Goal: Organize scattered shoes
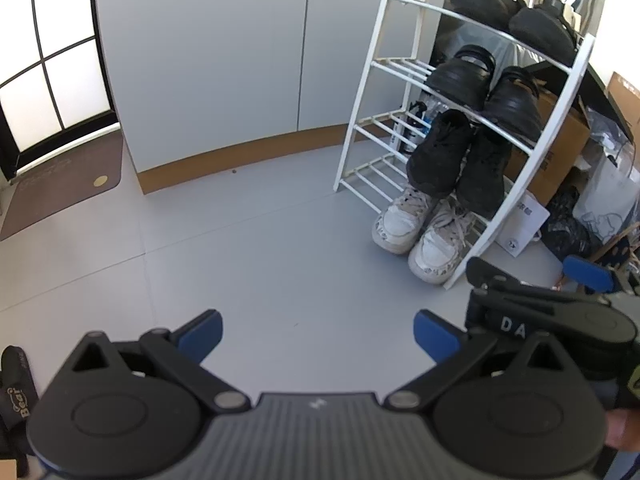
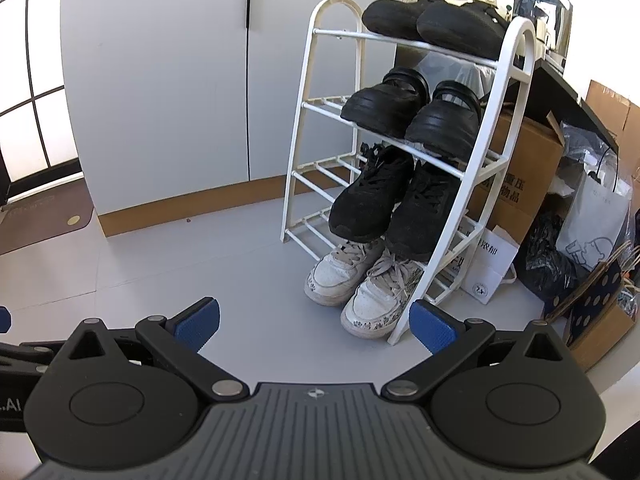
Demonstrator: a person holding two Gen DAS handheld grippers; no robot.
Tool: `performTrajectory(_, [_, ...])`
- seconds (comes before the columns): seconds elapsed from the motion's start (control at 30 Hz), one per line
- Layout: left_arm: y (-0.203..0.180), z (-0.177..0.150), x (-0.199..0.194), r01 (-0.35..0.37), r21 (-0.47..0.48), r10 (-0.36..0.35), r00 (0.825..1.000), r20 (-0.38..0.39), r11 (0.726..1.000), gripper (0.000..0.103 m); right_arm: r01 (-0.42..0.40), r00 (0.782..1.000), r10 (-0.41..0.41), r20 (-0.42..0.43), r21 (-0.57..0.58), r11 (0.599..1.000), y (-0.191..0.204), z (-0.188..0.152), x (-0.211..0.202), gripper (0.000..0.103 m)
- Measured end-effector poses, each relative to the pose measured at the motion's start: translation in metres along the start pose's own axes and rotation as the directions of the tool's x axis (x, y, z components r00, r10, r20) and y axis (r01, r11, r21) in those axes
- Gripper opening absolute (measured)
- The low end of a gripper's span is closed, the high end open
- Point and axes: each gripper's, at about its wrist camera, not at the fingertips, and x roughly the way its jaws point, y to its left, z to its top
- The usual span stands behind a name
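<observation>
Left wrist view: the left gripper (image 1: 318, 334) hangs spread and empty over smooth grey floor (image 1: 260, 248); the white tubular rack (image 1: 404, 16) holds the shoes.

Right wrist view: the right gripper (image 2: 316, 326), fingers apart, holds nothing; scuffed white sneakers (image 2: 356, 280) sit lowest under black lace-ups (image 2: 384, 200), a cardboard box (image 2: 528, 168) beside the rack.

Eight shoes sit on one white shoe rack (image 2: 472, 184): two white sneakers (image 2: 360, 280), two black lace-up sneakers (image 2: 384, 204), two black strapped shoes (image 2: 416, 112) and two black shoes (image 2: 432, 20) on top. Right of the rack stand one cardboard box (image 2: 524, 168) and one white paper bag (image 2: 488, 268).
</observation>
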Motion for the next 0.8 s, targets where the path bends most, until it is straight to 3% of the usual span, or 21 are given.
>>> performTrajectory(0.8, [-0.0017,0.0008,0.0033,-0.006,0.013,0.006,1.000,0.013,1.000,0.103,0.004,1.000,-0.004,0.003,0.007,1.000,-0.0037,-0.0012,0.0019,0.103])
